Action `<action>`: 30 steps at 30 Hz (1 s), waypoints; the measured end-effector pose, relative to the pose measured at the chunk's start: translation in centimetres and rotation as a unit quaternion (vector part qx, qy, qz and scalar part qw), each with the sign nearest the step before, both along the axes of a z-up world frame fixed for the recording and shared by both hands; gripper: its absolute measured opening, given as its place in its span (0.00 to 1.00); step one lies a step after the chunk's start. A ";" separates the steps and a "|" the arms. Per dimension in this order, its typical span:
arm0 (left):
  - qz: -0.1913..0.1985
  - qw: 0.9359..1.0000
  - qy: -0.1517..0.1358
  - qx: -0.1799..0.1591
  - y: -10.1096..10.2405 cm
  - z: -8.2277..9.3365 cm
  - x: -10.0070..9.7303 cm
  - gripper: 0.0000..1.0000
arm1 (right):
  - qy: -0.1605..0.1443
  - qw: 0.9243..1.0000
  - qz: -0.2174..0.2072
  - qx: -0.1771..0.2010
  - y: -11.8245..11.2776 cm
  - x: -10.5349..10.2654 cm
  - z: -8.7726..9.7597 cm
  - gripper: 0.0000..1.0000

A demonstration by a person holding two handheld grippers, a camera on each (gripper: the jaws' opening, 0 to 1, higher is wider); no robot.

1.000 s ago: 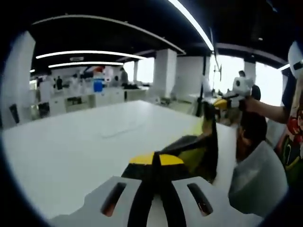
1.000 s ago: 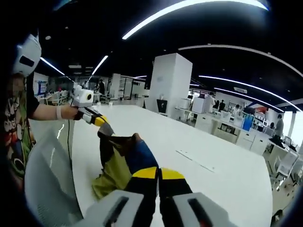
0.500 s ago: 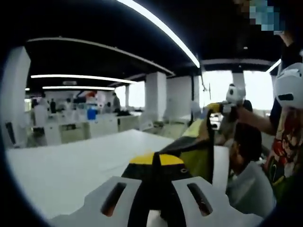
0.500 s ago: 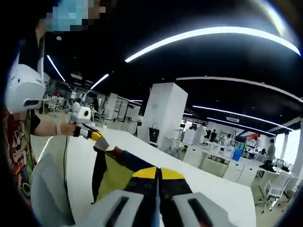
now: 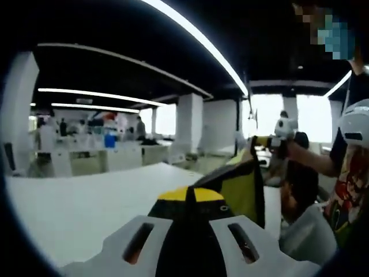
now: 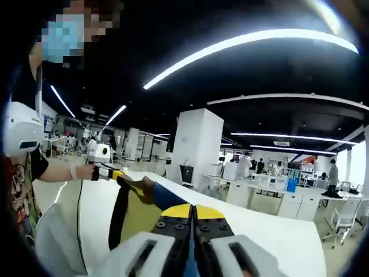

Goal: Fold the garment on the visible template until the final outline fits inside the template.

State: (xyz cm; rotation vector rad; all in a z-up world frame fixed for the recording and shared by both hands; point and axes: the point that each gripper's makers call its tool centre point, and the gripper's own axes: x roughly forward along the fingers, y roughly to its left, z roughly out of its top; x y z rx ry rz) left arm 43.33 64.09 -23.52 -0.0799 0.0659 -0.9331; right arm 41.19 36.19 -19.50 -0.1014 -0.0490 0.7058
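The garment [image 5: 242,184], olive-yellow with black edging, hangs in the air, stretched between both grippers above the white table [image 5: 75,202]. My left gripper [image 5: 190,195] is shut on one end of the cloth, which runs right and up to my right gripper [image 5: 262,140], held by a hand. In the right gripper view the garment [image 6: 138,216] shows a blue part near my right gripper [image 6: 193,212], whose jaws are shut on it. The cloth runs left to my left gripper [image 6: 120,175], also shut on it. The table [image 6: 271,236] lies beneath.
A grey chair back [image 5: 311,231] stands at the table's near edge beside the person; the chair back [image 6: 55,242] also appears at lower left in the right gripper view. A white column [image 6: 196,144], desks and distant people lie beyond the table.
Both grippers have risen and the garment has come up off the table, now pulled taut between them. Both views have tilted upward, showing more ceiling.
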 end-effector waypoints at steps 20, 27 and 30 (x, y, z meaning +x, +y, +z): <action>0.061 0.974 0.197 0.095 -1.3 -18.3 14.1 0.00 | 0.178 0.982 -0.062 -0.033 -0.2 15.4 -16.5 0.00; 0.090 0.954 0.259 0.121 -1.6 -23.7 17.2 0.00 | 0.234 0.968 -0.078 -0.049 -0.6 18.6 -21.9 0.00; 0.100 0.949 0.275 0.122 -2.1 -25.1 18.0 0.00 | 0.254 0.961 -0.084 -0.072 -0.5 19.3 -24.4 0.00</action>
